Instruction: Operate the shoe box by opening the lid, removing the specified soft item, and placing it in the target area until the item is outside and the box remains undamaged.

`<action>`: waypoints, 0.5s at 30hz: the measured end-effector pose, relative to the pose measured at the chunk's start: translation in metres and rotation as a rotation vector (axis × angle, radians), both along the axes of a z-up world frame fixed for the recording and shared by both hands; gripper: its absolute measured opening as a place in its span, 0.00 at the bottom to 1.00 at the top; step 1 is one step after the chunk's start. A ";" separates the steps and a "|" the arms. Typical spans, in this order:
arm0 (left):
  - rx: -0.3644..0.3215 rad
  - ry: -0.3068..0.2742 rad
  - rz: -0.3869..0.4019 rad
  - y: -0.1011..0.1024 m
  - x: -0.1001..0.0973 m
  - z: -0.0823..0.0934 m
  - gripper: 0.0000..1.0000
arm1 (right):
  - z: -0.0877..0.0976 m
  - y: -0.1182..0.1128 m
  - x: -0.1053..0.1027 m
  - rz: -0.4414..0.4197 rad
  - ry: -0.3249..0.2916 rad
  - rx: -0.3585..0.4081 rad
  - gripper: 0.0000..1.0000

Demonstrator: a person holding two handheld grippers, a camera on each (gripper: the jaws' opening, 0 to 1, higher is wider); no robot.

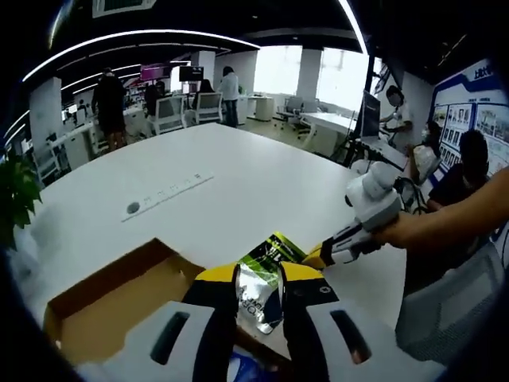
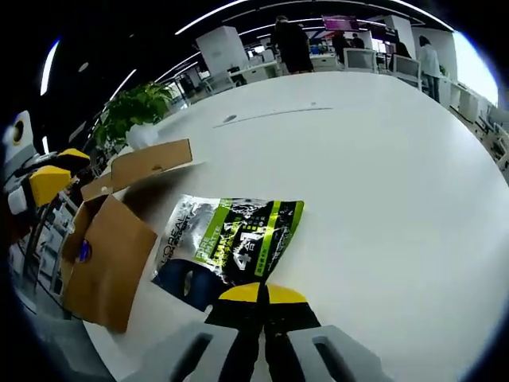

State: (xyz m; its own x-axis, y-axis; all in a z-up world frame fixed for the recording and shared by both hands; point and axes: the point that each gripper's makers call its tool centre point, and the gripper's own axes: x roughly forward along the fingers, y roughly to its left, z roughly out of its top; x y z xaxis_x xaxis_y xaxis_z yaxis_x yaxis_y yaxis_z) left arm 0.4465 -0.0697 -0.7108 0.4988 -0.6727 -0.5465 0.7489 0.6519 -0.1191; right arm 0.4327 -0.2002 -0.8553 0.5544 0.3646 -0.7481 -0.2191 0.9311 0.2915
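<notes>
The open cardboard shoe box [image 1: 95, 318] sits under my left gripper [image 1: 261, 278], whose jaws stand apart with nothing gripped; the pouch shows through the gap beyond them. The soft item is a green, silver and blue pouch [image 2: 231, 235], outside the box on the white table beside the box's wall [image 2: 107, 259]. The lid flap [image 2: 151, 163] stands open. My right gripper [image 2: 260, 296] is shut on the pouch's near edge. It also comes in from the right as the right gripper [image 1: 322, 255], a hand behind it, its tip at the pouch [image 1: 274, 248]. The left gripper [image 2: 48, 181] hovers past the box.
The white table [image 2: 382, 175] stretches wide beyond the pouch, with a flat socket strip [image 1: 167, 193] set into it. A potted plant [image 2: 139, 107] stands at the table's edge near the box. Office chairs, desks and several people are around the far sides.
</notes>
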 end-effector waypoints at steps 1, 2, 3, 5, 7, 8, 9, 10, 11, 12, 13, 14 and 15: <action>0.000 0.001 0.007 0.004 0.000 0.000 0.18 | 0.000 0.000 0.000 0.000 0.000 -0.002 0.00; 0.000 0.001 0.019 0.011 -0.001 0.001 0.18 | 0.000 0.001 0.002 0.001 0.000 -0.005 0.00; 0.001 -0.003 0.028 0.017 -0.001 0.001 0.18 | 0.000 0.001 0.002 0.000 0.000 -0.005 0.00; 0.002 -0.003 0.046 0.029 -0.002 0.001 0.18 | -0.001 0.001 0.003 -0.004 0.003 -0.006 0.00; 0.006 -0.001 0.069 0.042 -0.004 0.001 0.19 | 0.000 0.002 0.005 -0.009 0.005 -0.006 0.00; 0.006 -0.002 0.079 0.048 -0.005 0.000 0.19 | -0.001 0.004 0.005 -0.011 0.006 -0.005 0.00; 0.006 -0.001 0.095 0.056 -0.006 0.000 0.19 | -0.001 0.004 0.006 -0.011 0.006 -0.006 0.00; 0.007 -0.001 0.103 0.062 -0.007 0.000 0.19 | -0.001 0.005 0.007 -0.009 0.005 -0.007 0.00; 0.008 0.000 0.117 0.070 -0.008 0.000 0.19 | -0.001 0.006 0.007 -0.007 0.004 -0.009 0.00; 0.009 0.003 0.129 0.076 -0.009 0.000 0.19 | 0.000 0.007 0.009 -0.002 -0.001 -0.019 0.00; 0.010 0.003 0.144 0.085 -0.010 0.001 0.19 | 0.000 0.008 0.009 0.000 -0.002 -0.021 0.00; 0.011 0.003 0.150 0.088 -0.011 0.001 0.19 | 0.000 0.008 0.011 0.001 -0.003 -0.023 0.00; 0.014 0.003 0.167 0.097 -0.012 0.001 0.19 | 0.000 0.008 0.011 -0.001 0.001 -0.021 0.00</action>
